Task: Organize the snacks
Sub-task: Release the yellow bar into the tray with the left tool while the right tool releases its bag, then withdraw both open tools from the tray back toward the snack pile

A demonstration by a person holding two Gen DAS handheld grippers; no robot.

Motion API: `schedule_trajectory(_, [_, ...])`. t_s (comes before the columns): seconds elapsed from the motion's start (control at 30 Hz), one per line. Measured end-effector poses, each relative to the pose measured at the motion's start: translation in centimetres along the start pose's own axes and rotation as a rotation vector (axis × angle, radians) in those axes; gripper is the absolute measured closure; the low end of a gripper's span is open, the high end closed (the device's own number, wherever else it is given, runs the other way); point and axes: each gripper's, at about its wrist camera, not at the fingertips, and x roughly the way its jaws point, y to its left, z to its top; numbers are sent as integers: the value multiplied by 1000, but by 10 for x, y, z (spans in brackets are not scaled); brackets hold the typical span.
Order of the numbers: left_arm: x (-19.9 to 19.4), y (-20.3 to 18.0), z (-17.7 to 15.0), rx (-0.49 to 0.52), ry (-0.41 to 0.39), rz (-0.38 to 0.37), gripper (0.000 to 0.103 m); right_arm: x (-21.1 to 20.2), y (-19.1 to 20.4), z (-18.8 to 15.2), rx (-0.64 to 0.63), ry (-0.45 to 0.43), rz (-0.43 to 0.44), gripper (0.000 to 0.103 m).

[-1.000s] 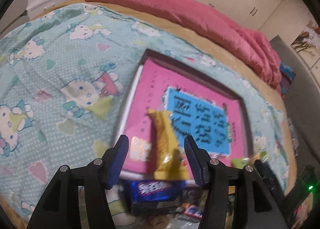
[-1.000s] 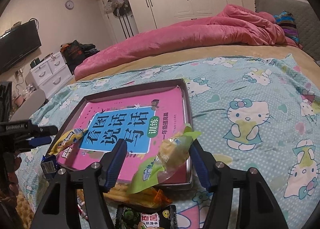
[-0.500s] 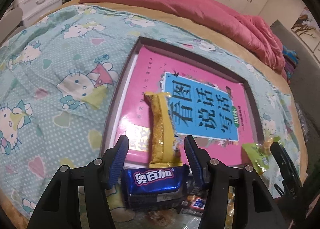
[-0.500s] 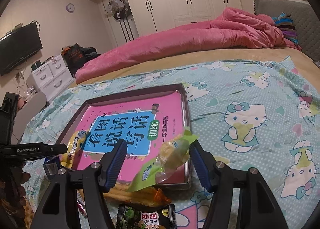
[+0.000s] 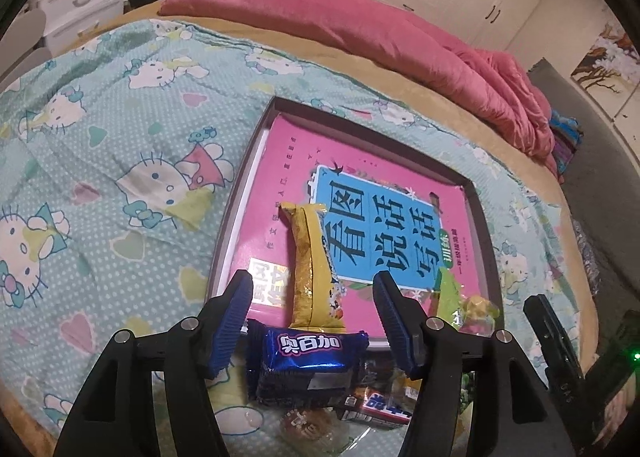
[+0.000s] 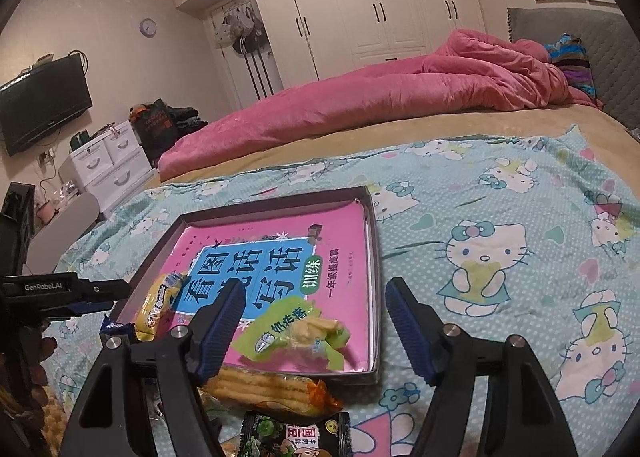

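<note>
At the near edge of the dark shallow tray, the blue foil biscuit packet covers the yellow wrapper's lower end. Below it, a clear-wrapped sweet is blurred beyond reading. The black packet with green print is cut off by the right wrist picture's bottom edge. The orange crinkled bag lies partly behind a blue finger pad.

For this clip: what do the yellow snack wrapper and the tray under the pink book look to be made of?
Yellow snack wrapper: glossy plastic or foil film, judging by its crinkles, glints and crimped end. Tray: thin, rigid, dull brown-grey raised rim; metal or cardboard, unclear.
</note>
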Motion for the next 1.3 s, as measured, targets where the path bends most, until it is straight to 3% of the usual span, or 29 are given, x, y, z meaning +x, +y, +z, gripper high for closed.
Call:
schedule_trajectory(0.23, [-16, -5, 2, 20, -39, -31, 32, -11, -1, 2, -2, -38, -6, 30])
schedule_trajectory(0.3, [-22, -6, 3, 28, -49, -40, 30, -15, 0, 3, -5, -53, -2, 23])
schedule_trajectory(0.4, [-28, -8, 2, 38, -56, -51, 29, -22, 1, 4, -9, -66, 2, 22])
schedule_trajectory(1.3, [-54, -1, -25, 83, -34, -62, 27, -56, 35, -26, -76, 24, 51, 22])
